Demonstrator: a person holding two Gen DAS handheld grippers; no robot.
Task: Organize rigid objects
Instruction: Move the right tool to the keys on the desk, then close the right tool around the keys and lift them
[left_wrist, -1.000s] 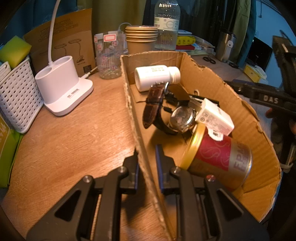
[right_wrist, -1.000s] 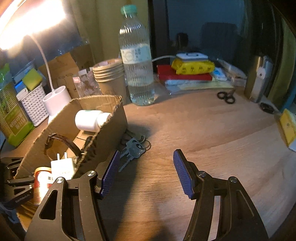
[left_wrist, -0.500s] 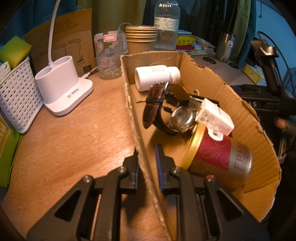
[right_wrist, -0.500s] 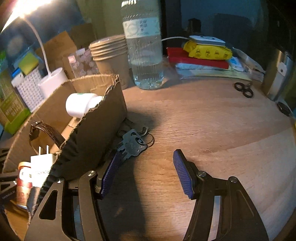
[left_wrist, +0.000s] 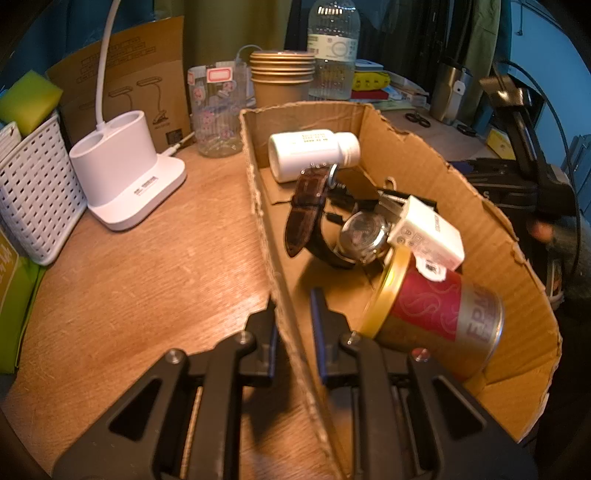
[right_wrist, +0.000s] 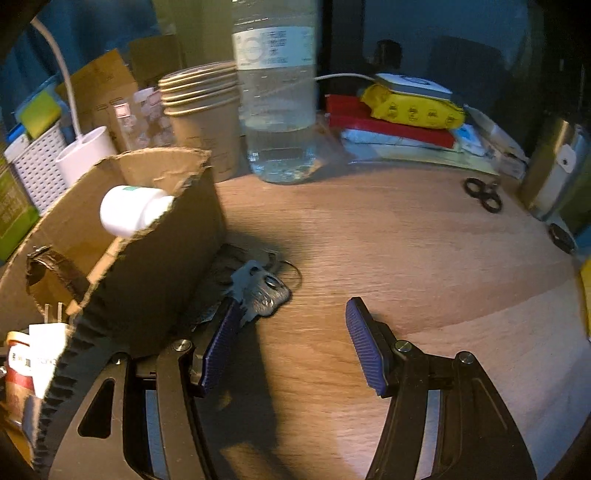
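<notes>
- The left gripper (left_wrist: 293, 325) has its jaws narrowed onto the near side wall of the cardboard box (left_wrist: 413, 162), one finger outside the wall and one inside, clamping the cardboard.
- The box stands on the wooden bench (left_wrist: 147, 280), open at the top, its edges torn and uneven.
- Inside the box, a white pill bottle (left_wrist: 314, 153) lies on its side at the far end.
- Nearer the middle a wristwatch (left_wrist: 360, 236) rests with its brown leather strap (left_wrist: 306, 206) arched upward.
- A white plug adapter (left_wrist: 428, 232) leans against the watch and sits on top of a red and gold tin (left_wrist: 439, 314), which lies on its side at the near end.
- The right gripper (right_wrist: 291, 325) hovers low over the bench just outside the box, jaws set wide with nothing between them.
- A bunch of keys (right_wrist: 260, 291) lies on the bench close beside the box's outer wall; the tip of the gripper's left finger overlaps the keys in the right wrist view, though contact cannot be told.
- Behind the box stand a stack of paper cups (left_wrist: 282, 79) and a clear water bottle (right_wrist: 277, 96).
- To the left are a white lamp base (left_wrist: 125, 173) and a white perforated basket (left_wrist: 33, 195).
- Black scissors (right_wrist: 484, 194) lie farther off on the bench.
</notes>
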